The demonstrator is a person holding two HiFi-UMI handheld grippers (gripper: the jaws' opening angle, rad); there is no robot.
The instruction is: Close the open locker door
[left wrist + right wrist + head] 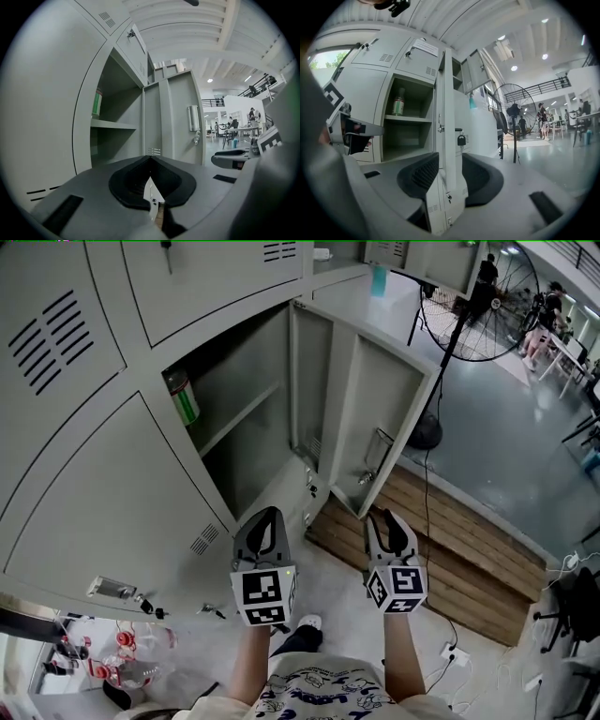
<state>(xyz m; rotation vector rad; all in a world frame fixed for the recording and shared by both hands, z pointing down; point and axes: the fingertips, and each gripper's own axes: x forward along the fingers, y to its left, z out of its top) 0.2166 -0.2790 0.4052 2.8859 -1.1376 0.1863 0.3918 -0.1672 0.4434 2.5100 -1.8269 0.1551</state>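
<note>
With the door (380, 418) standing wide open at 12 o'clock of my right gripper (387, 517), jaws apart, and my left gripper (268, 514) closed on nothing, I fear a glancing push slipping off its edge or slamming it into a rebound.

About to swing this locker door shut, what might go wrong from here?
The right gripper faces the locker door edge-on, so a push may slip off that thin edge. The left gripper hangs before the open compartment and might get caught as the door swings.
</note>
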